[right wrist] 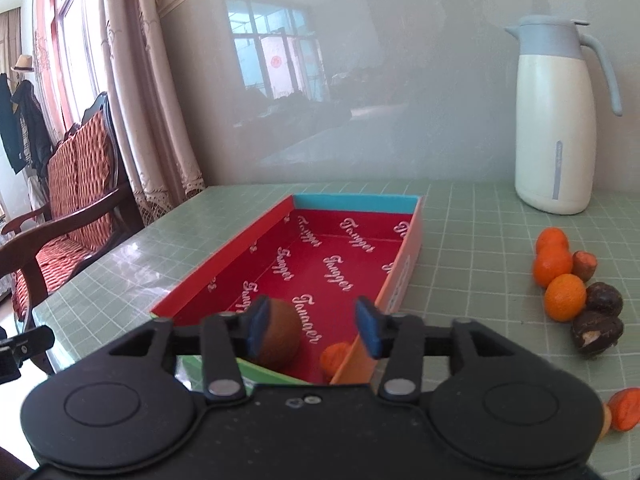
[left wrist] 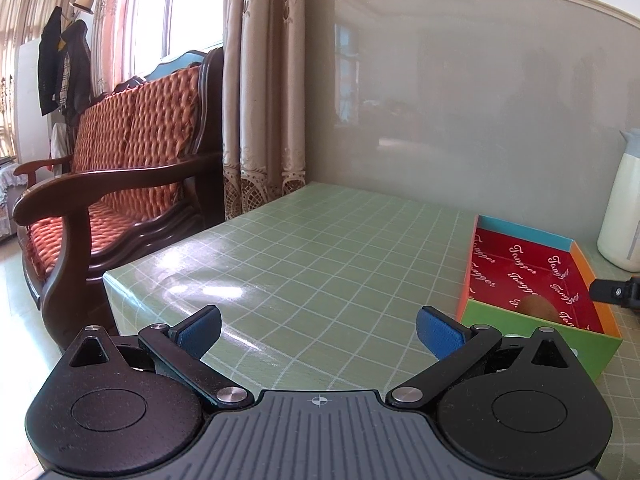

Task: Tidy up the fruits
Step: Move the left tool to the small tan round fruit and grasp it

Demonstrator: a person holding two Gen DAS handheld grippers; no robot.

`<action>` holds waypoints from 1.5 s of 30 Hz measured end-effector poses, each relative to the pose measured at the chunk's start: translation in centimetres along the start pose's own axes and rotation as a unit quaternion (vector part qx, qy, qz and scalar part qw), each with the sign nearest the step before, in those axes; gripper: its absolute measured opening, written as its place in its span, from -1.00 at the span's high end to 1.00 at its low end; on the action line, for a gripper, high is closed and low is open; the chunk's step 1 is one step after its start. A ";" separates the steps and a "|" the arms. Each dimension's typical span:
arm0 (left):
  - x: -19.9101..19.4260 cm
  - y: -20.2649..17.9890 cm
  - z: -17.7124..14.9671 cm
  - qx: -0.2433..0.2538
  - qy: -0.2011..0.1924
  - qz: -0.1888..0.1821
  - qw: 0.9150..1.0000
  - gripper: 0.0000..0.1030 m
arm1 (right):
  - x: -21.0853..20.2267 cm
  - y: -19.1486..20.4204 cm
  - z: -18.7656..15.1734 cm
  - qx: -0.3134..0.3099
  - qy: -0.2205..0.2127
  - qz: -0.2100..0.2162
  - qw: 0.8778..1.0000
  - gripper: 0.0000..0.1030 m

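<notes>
A shallow cardboard box (right wrist: pixel 354 202) with a red printed lining lies on the green checked table. A brown kiwi (right wrist: pixel 280 338) rests at its near end, and a small orange fruit (right wrist: pixel 335 355) sits in the near right corner. My right gripper (right wrist: pixel 314 326) hangs open over that end, its left pad beside the kiwi and its right pad well clear. Three tangerines (right wrist: pixel 565 297) and dark brown fruits (right wrist: pixel 604 298) lie on the table to the right. In the left wrist view the box (left wrist: pixel 520 272) holds the kiwi (left wrist: pixel 538 306). My left gripper (left wrist: pixel 318 330) is open over bare table.
A white and blue thermos jug (right wrist: pixel 554 128) stands at the back right by the wall. Another orange-capped piece (right wrist: pixel 626 408) lies near the table's front right. A wooden sofa (left wrist: pixel 120 160) with orange cushions stands past the table's left edge, beside curtains.
</notes>
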State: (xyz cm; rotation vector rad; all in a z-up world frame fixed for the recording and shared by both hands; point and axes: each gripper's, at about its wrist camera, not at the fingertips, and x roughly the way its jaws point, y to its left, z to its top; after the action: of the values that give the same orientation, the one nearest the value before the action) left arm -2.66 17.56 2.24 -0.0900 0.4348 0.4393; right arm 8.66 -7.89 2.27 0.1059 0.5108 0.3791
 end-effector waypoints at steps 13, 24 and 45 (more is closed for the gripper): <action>-0.3 -1.9 0.0 0.013 -0.001 -0.013 1.000 -1.00 | -2.9 -2.9 0.8 0.019 -0.040 -0.045 0.998 -0.99; -0.6 -4.5 0.0 0.029 0.000 -0.038 0.999 -1.00 | -6.1 -8.5 0.7 0.077 -0.038 -0.108 0.990 -1.00; -2.3 -12.7 -0.8 0.096 -0.017 -0.129 0.987 -1.00 | -14.1 -21.1 -2.0 0.292 -0.088 -0.245 0.920 -1.00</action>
State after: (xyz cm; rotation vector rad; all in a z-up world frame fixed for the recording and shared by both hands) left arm 0.66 5.08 2.41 0.0476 0.4234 0.1434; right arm 3.20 -32.79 2.91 0.5736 0.4399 -0.2856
